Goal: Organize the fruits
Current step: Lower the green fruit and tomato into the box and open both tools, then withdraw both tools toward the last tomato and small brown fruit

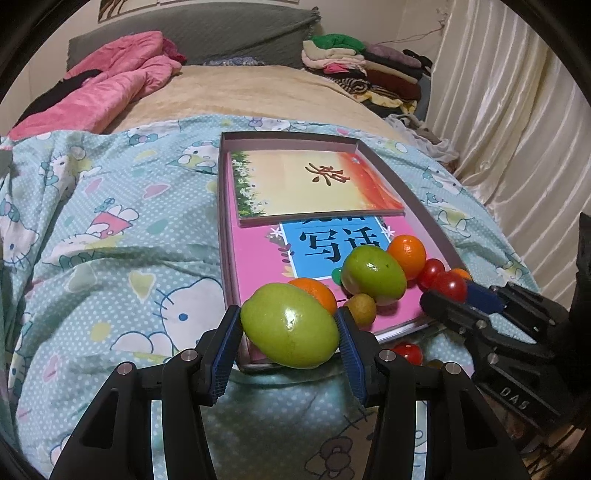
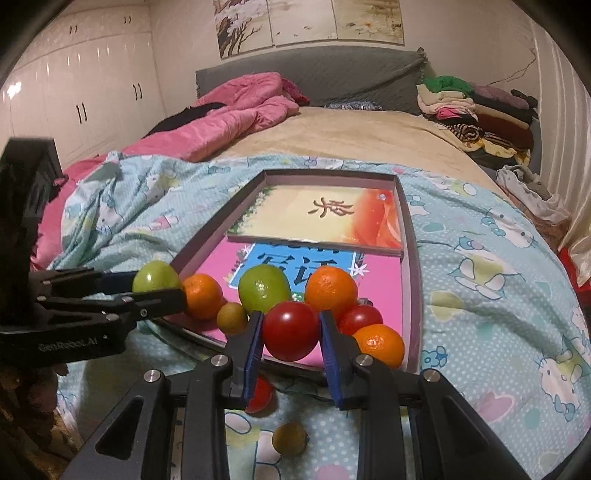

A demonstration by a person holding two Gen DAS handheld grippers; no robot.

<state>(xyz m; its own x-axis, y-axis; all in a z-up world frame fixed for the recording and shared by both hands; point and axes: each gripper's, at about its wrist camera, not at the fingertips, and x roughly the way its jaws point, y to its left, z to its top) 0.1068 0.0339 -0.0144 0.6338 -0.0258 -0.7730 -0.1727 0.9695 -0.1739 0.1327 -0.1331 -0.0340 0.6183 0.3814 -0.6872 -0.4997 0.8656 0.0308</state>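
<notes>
Fruits (image 2: 264, 291) in tray (image 2: 413, 295), on books (image 2: 376, 280).

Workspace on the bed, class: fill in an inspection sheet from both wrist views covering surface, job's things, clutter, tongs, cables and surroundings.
Surface: patterned quilt over the bed.
Job's things: shallow box holding two books; a second green fruit, oranges and small red tomatoes cluster at its near end; a red tomato and a brownish fruit lie on the quilt outside it.
Clutter: pink blanket; stacked clothes.
Tongs: left tongs shut on a green fruit; right tongs shut on a tomato.
Cables: thin wire on the wall.
Surroundings: curtain, white wardrobe.
</notes>
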